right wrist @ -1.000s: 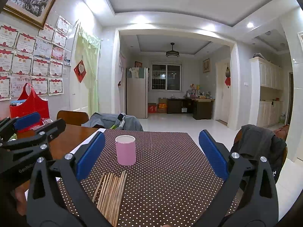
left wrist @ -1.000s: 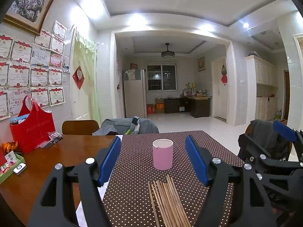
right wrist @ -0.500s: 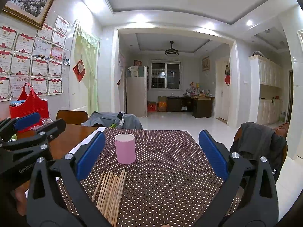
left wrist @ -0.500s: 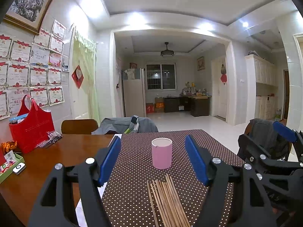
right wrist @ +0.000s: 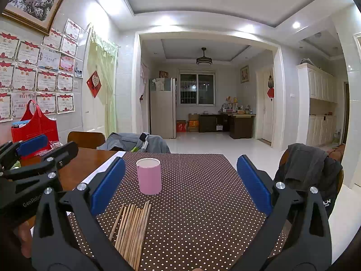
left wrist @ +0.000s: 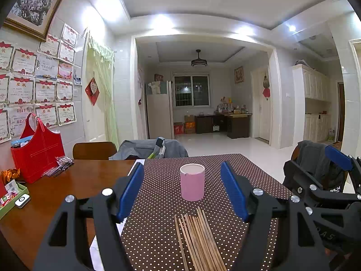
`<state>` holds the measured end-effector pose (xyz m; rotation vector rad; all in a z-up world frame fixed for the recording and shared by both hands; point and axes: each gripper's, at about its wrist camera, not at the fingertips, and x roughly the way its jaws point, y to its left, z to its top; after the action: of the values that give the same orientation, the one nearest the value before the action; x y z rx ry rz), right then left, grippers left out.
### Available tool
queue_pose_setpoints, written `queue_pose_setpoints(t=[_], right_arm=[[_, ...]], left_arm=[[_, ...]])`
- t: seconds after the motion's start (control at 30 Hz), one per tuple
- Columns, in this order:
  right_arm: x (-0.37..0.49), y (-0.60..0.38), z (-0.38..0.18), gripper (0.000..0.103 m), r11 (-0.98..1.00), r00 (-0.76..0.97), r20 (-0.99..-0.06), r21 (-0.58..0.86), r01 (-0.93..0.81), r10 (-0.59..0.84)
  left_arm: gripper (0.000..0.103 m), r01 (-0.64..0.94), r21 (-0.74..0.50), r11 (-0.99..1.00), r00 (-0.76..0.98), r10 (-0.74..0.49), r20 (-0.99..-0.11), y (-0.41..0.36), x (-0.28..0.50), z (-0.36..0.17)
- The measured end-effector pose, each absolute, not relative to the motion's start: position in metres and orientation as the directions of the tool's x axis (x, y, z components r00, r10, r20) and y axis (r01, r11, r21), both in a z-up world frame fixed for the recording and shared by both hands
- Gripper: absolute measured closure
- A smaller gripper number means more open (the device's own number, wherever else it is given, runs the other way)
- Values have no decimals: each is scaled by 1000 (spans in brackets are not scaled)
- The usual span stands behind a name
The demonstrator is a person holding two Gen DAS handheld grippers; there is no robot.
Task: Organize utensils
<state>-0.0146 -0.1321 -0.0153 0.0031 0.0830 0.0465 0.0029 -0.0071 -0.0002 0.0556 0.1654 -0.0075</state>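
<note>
A pink cylindrical cup [left wrist: 192, 184] [right wrist: 149, 175] stands upright on the brown polka-dot cloth [left wrist: 158, 225] [right wrist: 203, 203]. Just in front of it lies a bundle of several wooden chopsticks [left wrist: 198, 239] [right wrist: 133, 228], flat on the cloth. My left gripper [left wrist: 182, 176] hovers above the table behind the chopsticks, open and holding nothing; the cup shows between its blue pads. My right gripper [right wrist: 180, 169] is also open and holds nothing, with the cup and chopsticks toward its left finger. Each gripper appears at the edge of the other's view.
To the left, a wooden table [left wrist: 56, 194] holds a red bag [left wrist: 37, 151], small packets and a green box [left wrist: 11, 194]. Chairs draped with clothing stand at the far end [left wrist: 149, 150] and at the right [right wrist: 309, 171]. Beyond lies an open tiled floor.
Both views have shifted only slightly; the cup and chopsticks stay where they were and both grippers stay open.
</note>
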Motion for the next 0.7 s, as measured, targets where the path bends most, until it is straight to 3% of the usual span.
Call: queue_pose_setpoints(t=[0.7], right_arm=[[-13, -134, -17, 6, 999, 995, -91, 13, -47, 48]], left_arm=[[33, 11, 57, 998, 986, -2, -167, -8, 4, -2]])
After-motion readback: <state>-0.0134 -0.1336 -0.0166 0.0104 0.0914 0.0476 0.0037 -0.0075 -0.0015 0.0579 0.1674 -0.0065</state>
